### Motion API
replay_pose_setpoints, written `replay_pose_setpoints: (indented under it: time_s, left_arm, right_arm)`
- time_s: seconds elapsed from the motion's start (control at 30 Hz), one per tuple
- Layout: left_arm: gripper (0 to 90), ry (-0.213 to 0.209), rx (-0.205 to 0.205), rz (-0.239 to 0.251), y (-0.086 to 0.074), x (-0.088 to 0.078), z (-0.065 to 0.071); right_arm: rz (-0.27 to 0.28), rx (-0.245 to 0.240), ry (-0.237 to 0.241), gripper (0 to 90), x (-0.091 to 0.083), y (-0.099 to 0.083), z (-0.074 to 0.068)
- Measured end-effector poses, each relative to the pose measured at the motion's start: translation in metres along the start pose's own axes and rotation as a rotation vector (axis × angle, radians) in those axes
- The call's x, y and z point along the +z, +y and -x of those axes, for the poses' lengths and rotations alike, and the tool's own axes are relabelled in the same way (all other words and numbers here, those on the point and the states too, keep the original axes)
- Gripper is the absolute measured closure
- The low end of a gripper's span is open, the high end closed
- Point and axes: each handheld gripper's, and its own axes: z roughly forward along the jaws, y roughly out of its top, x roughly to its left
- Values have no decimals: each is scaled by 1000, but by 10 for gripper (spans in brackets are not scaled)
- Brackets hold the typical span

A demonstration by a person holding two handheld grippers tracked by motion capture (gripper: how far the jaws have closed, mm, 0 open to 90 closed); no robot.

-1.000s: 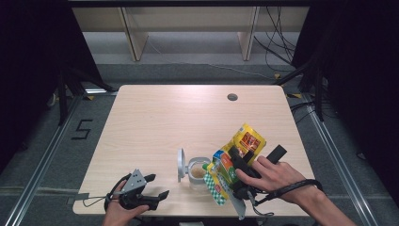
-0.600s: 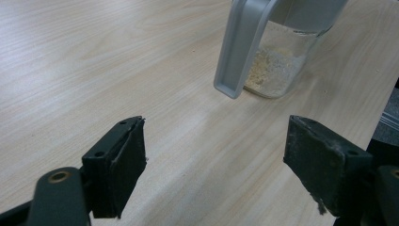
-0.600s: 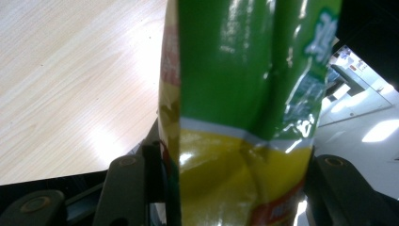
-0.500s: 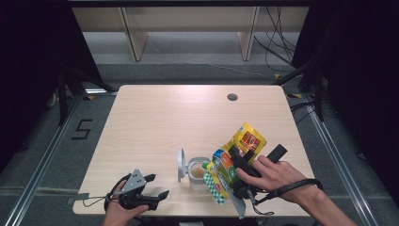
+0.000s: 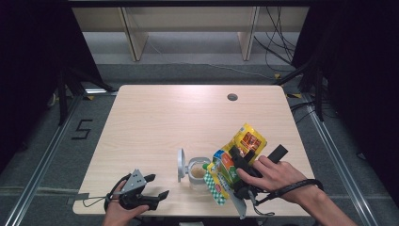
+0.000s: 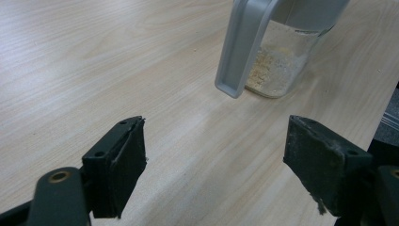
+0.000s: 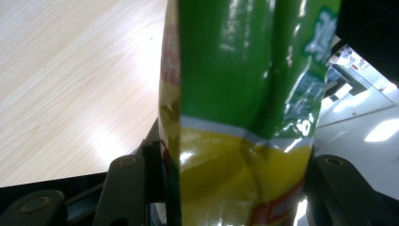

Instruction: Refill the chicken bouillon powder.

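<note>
In the high view we see a light wooden table (image 5: 155, 122) filling the middle of the frame, with a small round grommet hole (image 5: 232, 97) toward its upper right. Low and right of centre, our right gripper (image 5: 241, 165) clamps a crinkled plastic snack bag printed in yellow, green and orange (image 5: 235, 157); the bag slants from a yellow end at the upper right down to a green-and-white checked end at the lower left. Our right hand (image 5: 277, 176) lies over the gripper body, a black strap round the wrist.

In the right gripper view the bag (image 7: 240, 117) stands upright through the centre of the frame, green above and yellow below, and the two black jaws press against its left and right sides at a middling width.

Just left of the bag's lower end in the high view stands a small clear glass jar with pale powder at its bottom (image 5: 198, 172), touching or nearly touching the bag. Its grey hinged lid (image 5: 180, 164) is flipped open and stands on edge at the jar's left.

At the lower left, near the table's front edge, our left gripper (image 5: 157, 186) rests in our left hand (image 5: 120, 214), well apart from the jar. In the left gripper view its jaws stand wide with bare tabletop between them, and the jar (image 6: 277, 66) and lid (image 6: 242, 47) sit in the upper right of that frame.
</note>
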Motion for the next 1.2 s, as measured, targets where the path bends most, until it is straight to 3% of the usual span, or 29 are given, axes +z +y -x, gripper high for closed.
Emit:
replay_pose_setpoints:
  time_s: [0.03,0.07,0.17,0.2,0.23,0.27,0.3,0.33,0.77,0.83,0.9,1.13,1.17,1.2]
  left_arm:
    - [207,2,3,-3,0,0,0]
    - [208,0,0,0,0,0,0]
    - [208,0,0,1,0,0,0]
    - [208,-1,0,2,0,0,0]
    - [208,-1,0,3,0,0,0]
    - [208,-2,-9,4,0,0,1]
    - [208,-2,-14,3,0,0,1]
    - [208,-1,0,3,0,0,0]
    - [208,1,-3,2,0,0,1]
    - [208,1,-23,2,0,0,2]
    - [208,3,-3,0,0,0,0]
    - [208,1,-6,4,0,-1,1]
    - [208,1,-7,3,0,-1,1]
    - [208,3,-2,-1,0,-1,0]
  right_arm:
    - [-3,6,0,511,0,0,0]
    - [-7,42,5,511,-1,0,-2]
    - [-8,39,1,511,-2,0,-1]
    - [-1,4,-3,511,-1,-1,1]
    - [-1,3,-1,511,-1,-1,1]
    - [-7,35,2,511,-2,0,-1]
    - [-1,0,-1,511,-1,0,1]
    - [0,1,0,512,-1,0,1]
    - [0,1,-3,512,-1,0,0]
    - [1,-1,-3,512,-2,0,1]
    - [9,-16,-8,512,-1,1,2]
    - [10,-11,-5,512,-2,3,1]
    - [2,28,-2,512,-4,4,-1]
    - [9,-15,-6,512,-3,3,1]
